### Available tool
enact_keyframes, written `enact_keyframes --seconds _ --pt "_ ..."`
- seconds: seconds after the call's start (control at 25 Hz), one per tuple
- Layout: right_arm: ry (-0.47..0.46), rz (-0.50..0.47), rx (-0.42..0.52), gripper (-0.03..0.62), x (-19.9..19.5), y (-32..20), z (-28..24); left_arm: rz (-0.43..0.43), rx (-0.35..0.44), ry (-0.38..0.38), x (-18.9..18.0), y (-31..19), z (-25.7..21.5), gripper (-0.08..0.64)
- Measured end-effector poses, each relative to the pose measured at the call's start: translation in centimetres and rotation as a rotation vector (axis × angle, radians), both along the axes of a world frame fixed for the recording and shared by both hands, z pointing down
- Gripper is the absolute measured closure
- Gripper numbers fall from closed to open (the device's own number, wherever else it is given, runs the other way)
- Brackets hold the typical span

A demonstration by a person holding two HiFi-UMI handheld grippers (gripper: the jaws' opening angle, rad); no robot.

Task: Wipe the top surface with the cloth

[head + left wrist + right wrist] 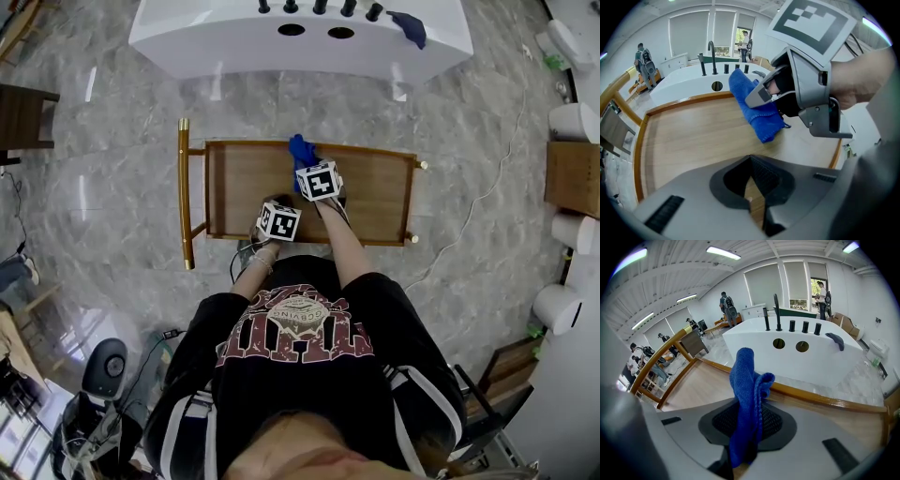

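Right gripper view: cloth in claw

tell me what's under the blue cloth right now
Only the wooden top shows beneath the blue cloth, which hangs from the right gripper with its lower end at the wood. The patch right under that end is covered.

Blue terry cloth is hanging bunched and folded lengthwise, clamped in the right tool. Its lower end is resting on the wooden tabletop, near the middle of the far edge. The tabletop is showing pale grain inside a raised rim.
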State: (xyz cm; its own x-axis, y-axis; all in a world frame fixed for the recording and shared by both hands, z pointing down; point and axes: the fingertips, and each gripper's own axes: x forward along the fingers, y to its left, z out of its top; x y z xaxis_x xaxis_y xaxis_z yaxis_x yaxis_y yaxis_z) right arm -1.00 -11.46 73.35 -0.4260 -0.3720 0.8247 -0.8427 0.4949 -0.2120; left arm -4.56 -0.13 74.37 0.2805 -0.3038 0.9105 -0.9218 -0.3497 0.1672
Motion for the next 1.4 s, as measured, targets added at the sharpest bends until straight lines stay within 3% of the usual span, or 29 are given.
enact_keyframes --seconds 0.56,0.76,1.4 --pt "0.036 0.059 -0.006 0.503 4.4 -0.1 0.1 0.049 -0.001 -0.052 0.1 0.1 0.1 0.512" --pt "0.054 0.051 0.014 0.503 6.0 -0.5 -0.4 0.038 -0.002 -0.055 0.2 0.1 0.2 0.512" --pt "0.073 0.160 0.004 0.503 12.6 -1.2 -0.4 0.031 0.015 -0.076 1.1 -1.1 -0.4 0.512"
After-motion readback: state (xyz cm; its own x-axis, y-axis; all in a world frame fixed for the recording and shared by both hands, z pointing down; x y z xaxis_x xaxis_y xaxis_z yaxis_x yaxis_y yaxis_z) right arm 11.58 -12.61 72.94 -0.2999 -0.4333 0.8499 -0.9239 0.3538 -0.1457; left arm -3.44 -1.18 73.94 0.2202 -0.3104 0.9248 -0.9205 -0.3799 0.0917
